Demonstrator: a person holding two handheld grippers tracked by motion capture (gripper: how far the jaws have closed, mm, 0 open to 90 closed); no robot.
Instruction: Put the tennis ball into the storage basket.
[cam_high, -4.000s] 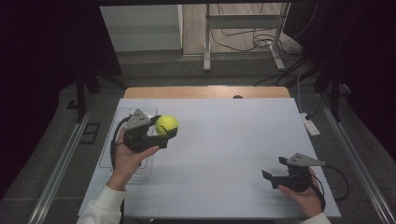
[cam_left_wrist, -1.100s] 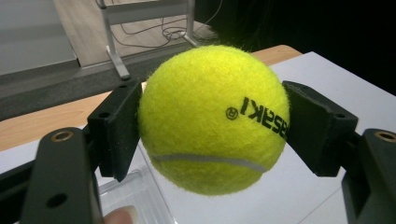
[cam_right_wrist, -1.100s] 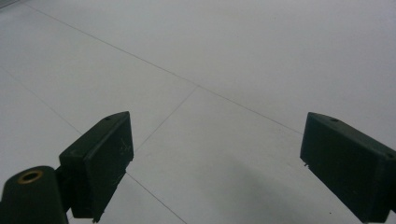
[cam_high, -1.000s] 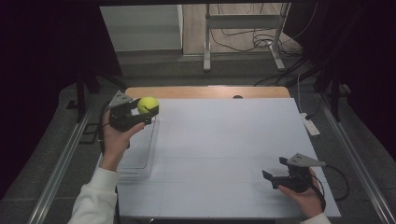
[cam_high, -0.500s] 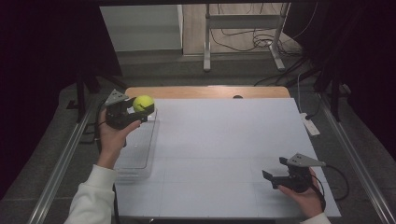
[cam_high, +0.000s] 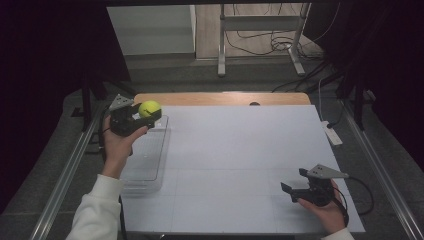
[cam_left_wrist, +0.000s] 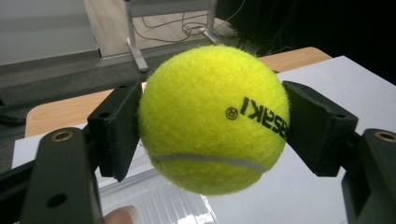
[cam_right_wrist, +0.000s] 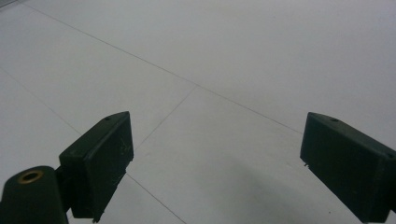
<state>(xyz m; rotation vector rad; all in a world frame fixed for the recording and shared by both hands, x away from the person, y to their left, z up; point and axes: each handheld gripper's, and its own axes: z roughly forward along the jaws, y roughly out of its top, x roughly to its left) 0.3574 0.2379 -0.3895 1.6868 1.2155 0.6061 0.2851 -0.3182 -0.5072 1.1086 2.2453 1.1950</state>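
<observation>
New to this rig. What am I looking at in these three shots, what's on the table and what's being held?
No robot here: a person holds a two-jaw gripper in each hand at a white table. The high view comes from a fixed camera above, looking forward and down. The other two come from cameras riding on each gripper, looking along its black jaws.

The left gripper is raised at the far left corner, its jaws clamped on either side of a yellow tennis ball. Below it a clear plastic tray lies along the table's left edge. The right gripper sits low at the near right, jaws apart with nothing between them.
</observation>
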